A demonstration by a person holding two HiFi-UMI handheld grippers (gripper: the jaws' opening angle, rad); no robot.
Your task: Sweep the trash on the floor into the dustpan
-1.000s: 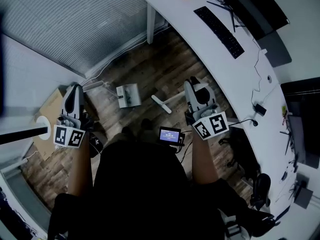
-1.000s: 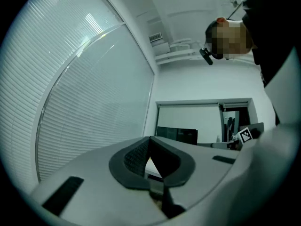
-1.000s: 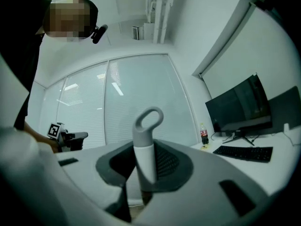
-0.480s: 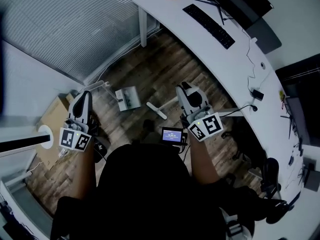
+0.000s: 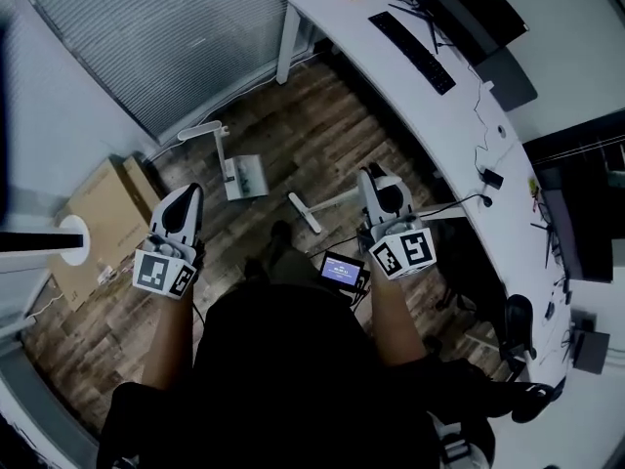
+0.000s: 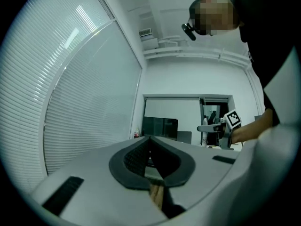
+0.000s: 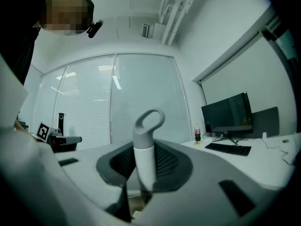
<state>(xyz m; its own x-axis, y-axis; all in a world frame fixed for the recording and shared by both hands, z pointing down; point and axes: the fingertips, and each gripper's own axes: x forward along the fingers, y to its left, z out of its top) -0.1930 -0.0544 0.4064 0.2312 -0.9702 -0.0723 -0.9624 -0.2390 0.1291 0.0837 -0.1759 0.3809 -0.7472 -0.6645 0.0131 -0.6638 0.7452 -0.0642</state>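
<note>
In the head view a white broom rests its head on the wood floor, and its handle runs up to my right gripper. The right gripper view shows that gripper shut on the white handle, with the handle's grey loop sticking up above the jaws. A white long-handled dustpan stands on the floor left of the broom head. My left gripper hovers left of the dustpan, apart from it. Its jaws are shut with nothing between them. I cannot make out any trash on the floor.
A cardboard box lies at the left by a white round base. A long white desk with a keyboard curves along the right, with cables and a dark chair below it. Window blinds close off the top left.
My left gripper has moved right, off the cardboard box and closer to the dustpan. The right gripper has shifted along with the broom still in it. The dustpan's long handle has come into view.
</note>
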